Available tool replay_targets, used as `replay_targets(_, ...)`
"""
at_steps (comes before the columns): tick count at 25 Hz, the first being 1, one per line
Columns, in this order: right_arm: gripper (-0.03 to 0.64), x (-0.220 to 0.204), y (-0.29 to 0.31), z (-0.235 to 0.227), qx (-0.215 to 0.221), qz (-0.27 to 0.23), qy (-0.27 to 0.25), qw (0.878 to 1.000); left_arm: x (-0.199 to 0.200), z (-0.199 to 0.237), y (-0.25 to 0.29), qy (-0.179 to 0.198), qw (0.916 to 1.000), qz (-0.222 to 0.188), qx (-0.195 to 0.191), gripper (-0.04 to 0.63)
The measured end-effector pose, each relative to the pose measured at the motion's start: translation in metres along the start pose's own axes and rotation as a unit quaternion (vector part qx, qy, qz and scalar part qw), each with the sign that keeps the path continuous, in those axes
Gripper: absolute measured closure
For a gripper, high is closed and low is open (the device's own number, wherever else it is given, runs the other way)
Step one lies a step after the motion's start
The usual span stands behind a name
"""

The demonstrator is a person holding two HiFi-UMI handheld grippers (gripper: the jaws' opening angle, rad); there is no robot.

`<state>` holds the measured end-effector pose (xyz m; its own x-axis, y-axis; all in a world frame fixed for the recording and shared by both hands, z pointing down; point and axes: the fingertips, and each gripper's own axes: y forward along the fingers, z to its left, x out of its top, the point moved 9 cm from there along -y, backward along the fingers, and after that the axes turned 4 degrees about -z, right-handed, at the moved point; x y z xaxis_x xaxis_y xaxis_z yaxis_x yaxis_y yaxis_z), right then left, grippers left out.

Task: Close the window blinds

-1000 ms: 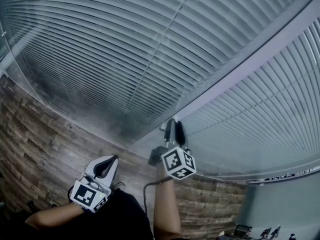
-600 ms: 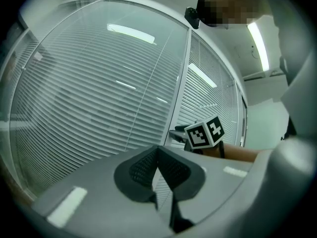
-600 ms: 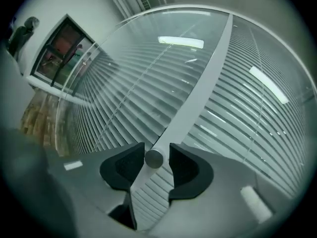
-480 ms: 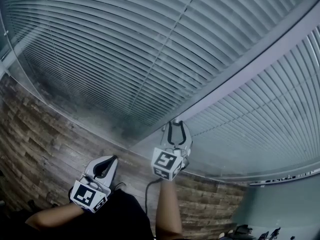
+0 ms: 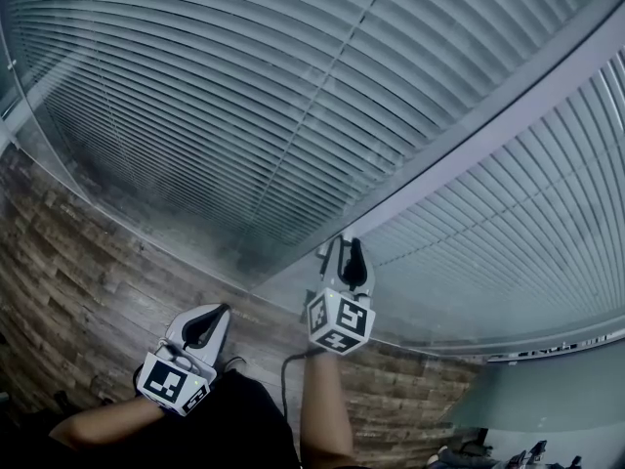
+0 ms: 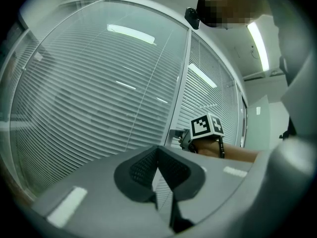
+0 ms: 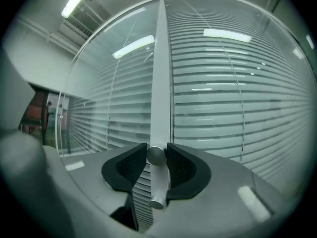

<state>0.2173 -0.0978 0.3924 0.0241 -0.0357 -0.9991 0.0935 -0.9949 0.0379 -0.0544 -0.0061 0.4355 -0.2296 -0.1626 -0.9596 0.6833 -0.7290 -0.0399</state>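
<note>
The right hand-held gripper [image 7: 157, 151], whose jaws have just been closing, is pinching the metal knob [image 7: 159, 182] on the window post [image 7: 161, 73]. Slatted blinds [image 5: 244, 96] are hanging on both sides of that post. The left hand-held gripper [image 5: 209, 320], pressed together and empty, is hovering left of the post.

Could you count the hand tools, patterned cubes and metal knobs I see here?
Grippers: 2, left gripper and right gripper, whose jaws have just been closing on the knob
Marker cubes: 2, left cube, right cube
Metal knob: 1
Total: 5
</note>
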Motion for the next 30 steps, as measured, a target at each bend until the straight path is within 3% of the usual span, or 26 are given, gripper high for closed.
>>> replay_targets(3, 0.488, -0.004, 0.001, -0.004, 0.004, -0.012, 0.116, 0.993, 0.0, 0.002, 0.0, -0.002, 1.0, -0.001, 0.0, 0.594)
replay_targets(6, 0.488, -0.006, 0.002, -0.009, 0.011, -0.024, 0.223, 0.975, 0.001, 0.003, 0.001, -0.004, 1.0, -0.002, 0.0, 0.594)
replay_targets(9, 0.488, -0.011, 0.002, -0.016, 0.026, -0.033, 0.315, 0.948, 0.001, 0.001, 0.002, -0.004, 1.0, 0.0, -0.002, 0.594)
replay_targets(11, 0.485, -0.014, 0.003, -0.02, 0.038, -0.033, 0.339, 0.939, -0.001, 0.0, 0.003, -0.005, 1.0, 0.001, -0.004, 0.594)
replay_targets(14, 0.479, -0.014, 0.005, -0.019, 0.041, -0.017, 0.278, 0.959, -0.003, -0.002, 0.004, -0.004, 1.0, 0.001, -0.009, 0.594)
replay_targets(18, 0.451, -0.006, 0.001, -0.009, 0.04, 0.002, 0.119, 0.992, -0.002, -0.004, 0.003, -0.003, 0.9999, 0.001, -0.011, 0.594)
replay_targets(22, 0.453, 0.001, -0.015, 0.004, 0.035, -0.009, -0.012, 0.999, 0.001, -0.004, 0.003, -0.002, 1.0, 0.001, -0.01, 0.594)
replay_targets(24, 0.508, 0.004, -0.033, 0.012, 0.044, -0.033, -0.024, 0.998, 0.004, -0.001, 0.003, 0.004, 1.0, -0.003, -0.008, 0.594)
replay_targets(26, 0.615, 0.005, -0.057, 0.019, 0.062, -0.053, -0.011, 0.997, 0.006, 0.002, 0.002, 0.004, 0.9999, -0.003, -0.008, 0.594)
replay_targets(30, 0.615, -0.001, -0.11, 0.037, 0.057, -0.036, 0.007, 0.998, 0.005, 0.005, 0.0, 0.003, 0.9997, 0.004, -0.025, 0.594)
